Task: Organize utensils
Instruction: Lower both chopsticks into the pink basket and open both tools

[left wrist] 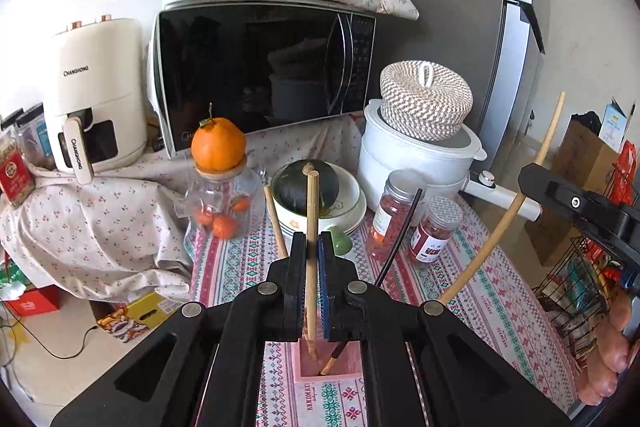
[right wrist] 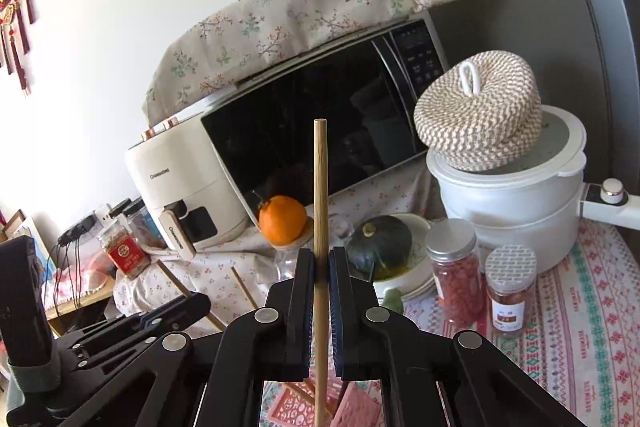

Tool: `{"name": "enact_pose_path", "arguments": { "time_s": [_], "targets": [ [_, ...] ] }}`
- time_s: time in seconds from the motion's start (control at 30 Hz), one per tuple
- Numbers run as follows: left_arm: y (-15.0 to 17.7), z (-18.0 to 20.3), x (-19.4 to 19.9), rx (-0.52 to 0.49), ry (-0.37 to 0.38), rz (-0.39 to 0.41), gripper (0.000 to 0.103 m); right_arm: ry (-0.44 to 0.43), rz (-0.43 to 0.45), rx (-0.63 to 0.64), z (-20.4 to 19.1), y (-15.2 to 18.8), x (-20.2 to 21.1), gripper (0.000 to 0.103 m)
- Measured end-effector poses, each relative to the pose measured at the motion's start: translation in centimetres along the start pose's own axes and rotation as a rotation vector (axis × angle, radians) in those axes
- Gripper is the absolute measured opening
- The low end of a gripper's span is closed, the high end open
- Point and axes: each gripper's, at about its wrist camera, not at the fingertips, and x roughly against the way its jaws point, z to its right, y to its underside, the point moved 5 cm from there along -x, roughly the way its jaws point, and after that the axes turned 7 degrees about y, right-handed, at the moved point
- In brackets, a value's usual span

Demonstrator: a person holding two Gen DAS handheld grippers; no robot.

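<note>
Left gripper (left wrist: 312, 239), centre frame, jaws clamped on a wooden chopstick (left wrist: 311, 227) standing upright, its lower end inside a pink holder (left wrist: 308, 367) at bottom centre, beside a dark-tipped stick. Right gripper (right wrist: 321, 255), jaws pinched on a second chopstick (right wrist: 320, 195), upright, above pink holder compartments at lower centre. Behind on the patterned bench (left wrist: 460, 291): microwave (left wrist: 260, 75), orange (left wrist: 218, 143) on a jar, white pot (left wrist: 416, 155).

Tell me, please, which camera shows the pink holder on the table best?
The left wrist view. There the pink holder appears from above, its opening visible with sticks standing inside, just below the left gripper. The right wrist view shows only pink pieces at the bottom edge, mostly hidden behind the right gripper.
</note>
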Motion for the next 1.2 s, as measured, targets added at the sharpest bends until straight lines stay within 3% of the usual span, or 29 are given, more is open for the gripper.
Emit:
{"name": "enact_pose_path", "arguments": {
  "time_s": [0.13, 0.2, 0.27, 0.5, 0.77, 0.8, 0.87, 0.97, 1.07, 1.2],
  "targets": [
    [0.5, -0.3, -0.4, 0.023, 0.017, -0.032, 0.013, 0.002, -0.012, 0.007, -0.3, 0.6, -1.0, 0.006],
    [0.8, -0.4, 0.1, 0.037, 0.011, -0.035, 0.044, 0.006, -0.019, 0.013, -0.5, 0.9, -1.5, 0.006],
    [1.1, -0.7, 1.2, 0.057, 0.001, -0.016, 0.060, 0.014, -0.024, 0.023, -0.6, 1.1, -1.9, 0.006],
    [3.1, -1.9, 4.1, 0.119, -0.037, -0.043, 0.072, 0.043, -0.055, 0.062, -1.2, 1.8, -4.0, 0.006],
    [6.3, -2.5, 3.8, 0.180, -0.033, -0.110, 0.075, 0.092, -0.106, 0.053, -1.2, 3.5, -6.1, 0.010],
    [6.5, -2.5, 3.8, 0.183, -0.036, -0.116, 0.077, 0.096, -0.115, 0.041, -1.0, 3.5, -6.1, 0.013],
    [6.9, -2.4, 3.9, 0.185, -0.043, -0.125, 0.080, 0.093, -0.120, 0.017, -0.5, 3.5, -5.5, 0.045],
    [7.5, -1.9, 4.0, 0.192, -0.046, -0.138, 0.085, 0.111, -0.094, 0.008, 0.2, 2.9, -3.7, 0.070],
    [8.2, -1.2, 4.0, 0.199, -0.045, -0.157, 0.087, 0.147, -0.080, 0.009, 1.3, 2.4, -2.0, 0.085],
    [8.9, -0.1, 4.1, 0.196, -0.058, -0.173, 0.093, 0.208, -0.085, 0.016, 3.3, 2.3, 0.1, 0.093]
  ]
}}
